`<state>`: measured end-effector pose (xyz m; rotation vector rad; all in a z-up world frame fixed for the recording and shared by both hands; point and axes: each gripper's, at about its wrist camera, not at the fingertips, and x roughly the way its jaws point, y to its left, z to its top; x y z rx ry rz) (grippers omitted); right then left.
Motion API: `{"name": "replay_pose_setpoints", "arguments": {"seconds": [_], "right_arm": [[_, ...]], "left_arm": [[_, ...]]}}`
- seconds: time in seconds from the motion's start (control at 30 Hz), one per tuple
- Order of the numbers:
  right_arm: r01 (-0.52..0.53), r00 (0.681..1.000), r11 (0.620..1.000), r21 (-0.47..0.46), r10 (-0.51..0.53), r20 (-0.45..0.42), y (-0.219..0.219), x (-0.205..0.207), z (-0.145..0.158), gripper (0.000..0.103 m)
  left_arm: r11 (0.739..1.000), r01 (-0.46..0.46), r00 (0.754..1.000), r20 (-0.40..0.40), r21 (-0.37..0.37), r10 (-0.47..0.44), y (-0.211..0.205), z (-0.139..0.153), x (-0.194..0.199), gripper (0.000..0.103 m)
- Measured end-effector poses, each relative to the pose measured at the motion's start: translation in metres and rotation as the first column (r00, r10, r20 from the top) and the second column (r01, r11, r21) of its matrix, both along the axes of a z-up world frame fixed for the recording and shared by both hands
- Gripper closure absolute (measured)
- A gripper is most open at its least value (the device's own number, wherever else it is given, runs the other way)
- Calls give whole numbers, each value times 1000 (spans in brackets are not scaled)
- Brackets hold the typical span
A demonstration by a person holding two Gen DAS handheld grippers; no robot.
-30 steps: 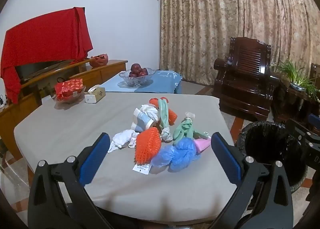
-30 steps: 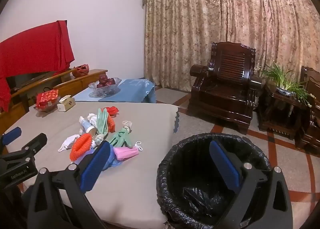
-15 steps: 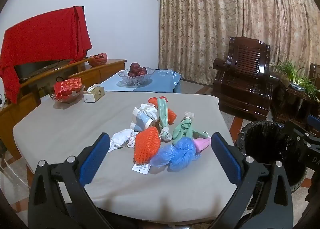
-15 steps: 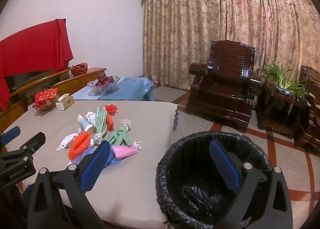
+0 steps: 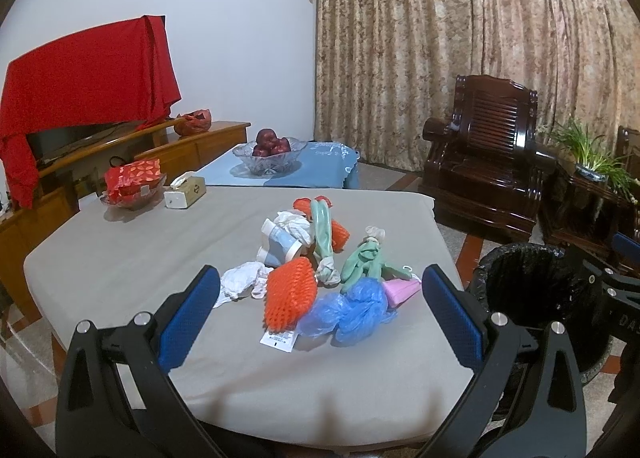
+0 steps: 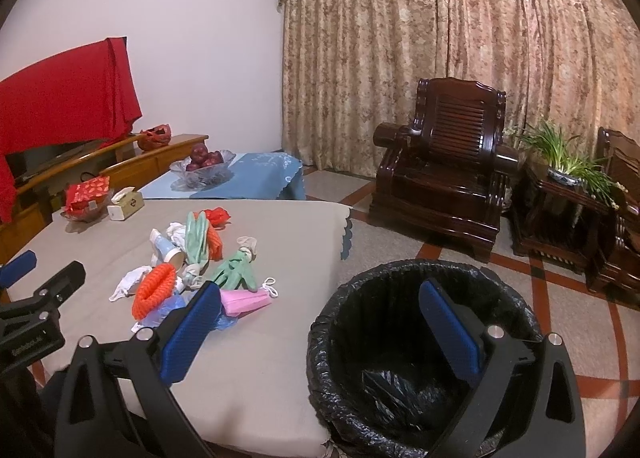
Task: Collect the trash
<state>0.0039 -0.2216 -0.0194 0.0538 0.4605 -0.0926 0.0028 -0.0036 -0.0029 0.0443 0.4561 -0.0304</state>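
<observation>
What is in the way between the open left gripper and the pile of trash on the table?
Nothing visible. The left gripper is open and empty, and only bare grey tablecloth lies between it and the pile. The orange foam net sleeve and crumpled blue plastic bag sit nearest. The black-lined trash bin stands open beside the table.

Setting: home living room. Evidence: carved dark-wood armchair (image 6: 440, 162) centre right, patterned floor-length curtains (image 6: 440, 50) behind, fruit bowl (image 5: 272, 152) mid-frame, potted plant (image 6: 568, 162) far right, wooden sideboard (image 5: 188, 142) left.
</observation>
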Motion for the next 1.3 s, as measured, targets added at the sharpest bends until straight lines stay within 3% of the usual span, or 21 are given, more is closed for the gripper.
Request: {"name": "replay_pose_setpoints", "arguments": {"seconds": [1.3], "right_arm": [[6,1000,1000,2,-6,-3,-8,-3,0,6]], "left_arm": [[1000,-5,1000,-1,2,5,0,4,-1,5]]}}
